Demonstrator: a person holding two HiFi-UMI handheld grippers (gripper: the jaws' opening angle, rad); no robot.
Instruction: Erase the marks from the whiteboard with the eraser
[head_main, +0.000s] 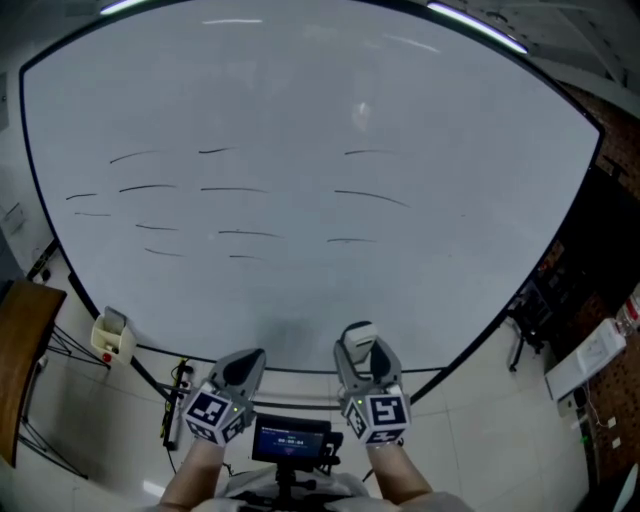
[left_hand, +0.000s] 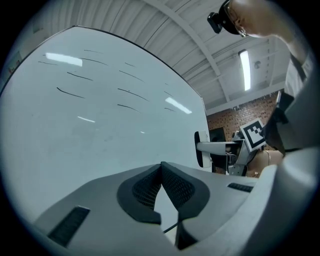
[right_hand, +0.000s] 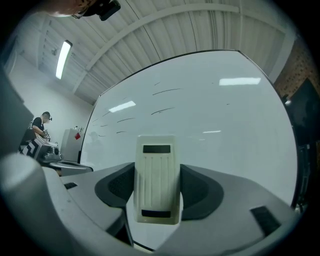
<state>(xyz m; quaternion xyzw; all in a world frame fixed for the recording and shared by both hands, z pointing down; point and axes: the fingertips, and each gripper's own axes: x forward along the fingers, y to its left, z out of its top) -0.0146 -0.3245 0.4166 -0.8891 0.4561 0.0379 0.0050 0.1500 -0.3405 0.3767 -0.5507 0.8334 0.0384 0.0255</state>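
A large whiteboard (head_main: 300, 120) fills the head view, with several short black marks (head_main: 230, 190) across its middle and left. My right gripper (head_main: 358, 345) is shut on a cream-white eraser (right_hand: 156, 180), held upright between the jaws, just below the board's bottom edge. My left gripper (head_main: 243, 365) hangs beside it, shut with its jaw tips touching and nothing between them. The left gripper view shows the board (left_hand: 75, 115) at an angle with the marks (left_hand: 70, 92) far up it. Both grippers are well below the marks.
A small cream tray (head_main: 112, 338) hangs at the board's lower left edge. A brown wooden panel (head_main: 22, 350) stands at far left. At right are a dark stand (head_main: 525, 320) and a brick wall (head_main: 610, 250). A phone-like screen (head_main: 290, 440) sits between my hands.
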